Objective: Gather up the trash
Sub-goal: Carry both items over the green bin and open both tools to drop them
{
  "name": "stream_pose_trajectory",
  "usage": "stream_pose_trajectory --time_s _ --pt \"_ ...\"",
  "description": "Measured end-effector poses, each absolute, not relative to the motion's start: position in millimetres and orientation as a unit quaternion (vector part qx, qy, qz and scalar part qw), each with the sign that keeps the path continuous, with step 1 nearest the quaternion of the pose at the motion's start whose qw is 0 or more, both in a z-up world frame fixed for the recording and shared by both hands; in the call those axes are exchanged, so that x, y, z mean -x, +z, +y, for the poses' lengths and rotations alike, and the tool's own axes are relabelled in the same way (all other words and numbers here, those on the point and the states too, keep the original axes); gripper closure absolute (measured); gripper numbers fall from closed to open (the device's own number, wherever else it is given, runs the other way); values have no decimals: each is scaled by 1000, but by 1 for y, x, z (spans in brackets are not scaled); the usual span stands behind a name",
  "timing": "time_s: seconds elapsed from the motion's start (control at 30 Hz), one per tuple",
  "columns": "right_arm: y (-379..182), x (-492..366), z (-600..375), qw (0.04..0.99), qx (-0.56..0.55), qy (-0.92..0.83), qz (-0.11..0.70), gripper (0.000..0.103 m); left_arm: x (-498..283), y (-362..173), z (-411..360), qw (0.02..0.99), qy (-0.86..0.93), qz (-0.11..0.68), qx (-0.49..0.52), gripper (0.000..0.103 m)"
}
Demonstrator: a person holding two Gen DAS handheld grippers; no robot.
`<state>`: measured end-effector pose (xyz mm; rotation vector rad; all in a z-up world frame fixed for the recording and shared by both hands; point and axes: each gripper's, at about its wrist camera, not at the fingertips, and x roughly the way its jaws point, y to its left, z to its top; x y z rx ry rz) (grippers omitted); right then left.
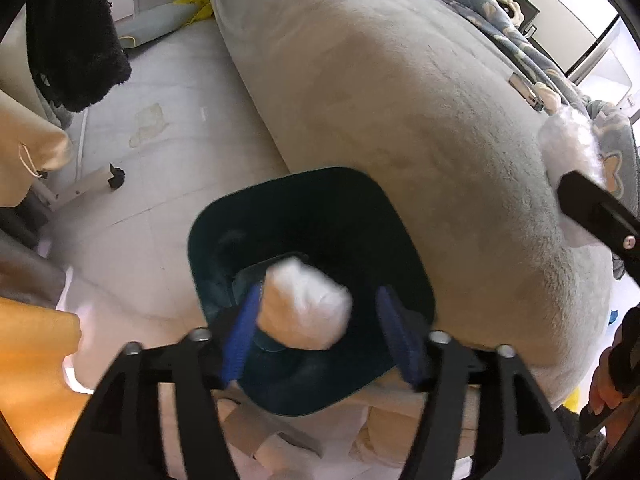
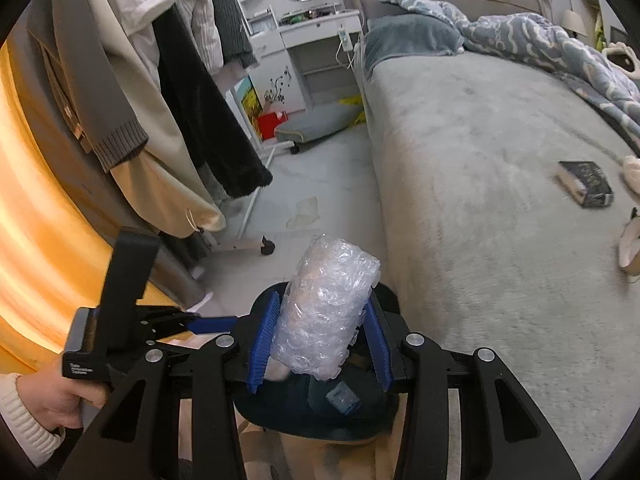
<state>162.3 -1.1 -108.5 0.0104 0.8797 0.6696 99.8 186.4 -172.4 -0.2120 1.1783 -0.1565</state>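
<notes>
In the left wrist view my left gripper (image 1: pixel 318 296) stands open above a dark teal bin (image 1: pixel 304 200) on the floor beside the bed. A white crumpled wad (image 1: pixel 304 308) lies between its blue pads, against the left one and apart from the right one. In the right wrist view my right gripper (image 2: pixel 322 300) is shut on a clear bubble-wrap bundle (image 2: pixel 324 312), held over the same bin (image 2: pixel 384 292). The left gripper's body (image 2: pixel 120 312) and the hand (image 2: pixel 44 400) that holds it show at that view's left. The bubble wrap (image 1: pixel 568 144) also shows at the left wrist view's right edge.
A bed with a grey cover (image 2: pixel 500 200) fills the right side, with a dark book (image 2: pixel 586 182) and a blue patterned blanket (image 2: pixel 560 48) on it. Clothes hang on a rack (image 2: pixel 192 100) at the left. A flat scrap (image 2: pixel 304 210) lies on the tiled floor.
</notes>
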Motion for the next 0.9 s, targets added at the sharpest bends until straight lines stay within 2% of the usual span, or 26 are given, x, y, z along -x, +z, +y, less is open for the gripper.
stream_pose_trajectory --time_s 0.1,0.5,0.9 --pt "-117 -165 7 845 0 316 431 60 -98 -169 196 827 -69 548 104 17" --pt "-161 -175 43 821 33 303 483 60 -86 -142 236 859 -58 491 135 8" --pt "-213 -178 65 784 59 292 544 60 -81 -118 260 884 -49 435 166 7"
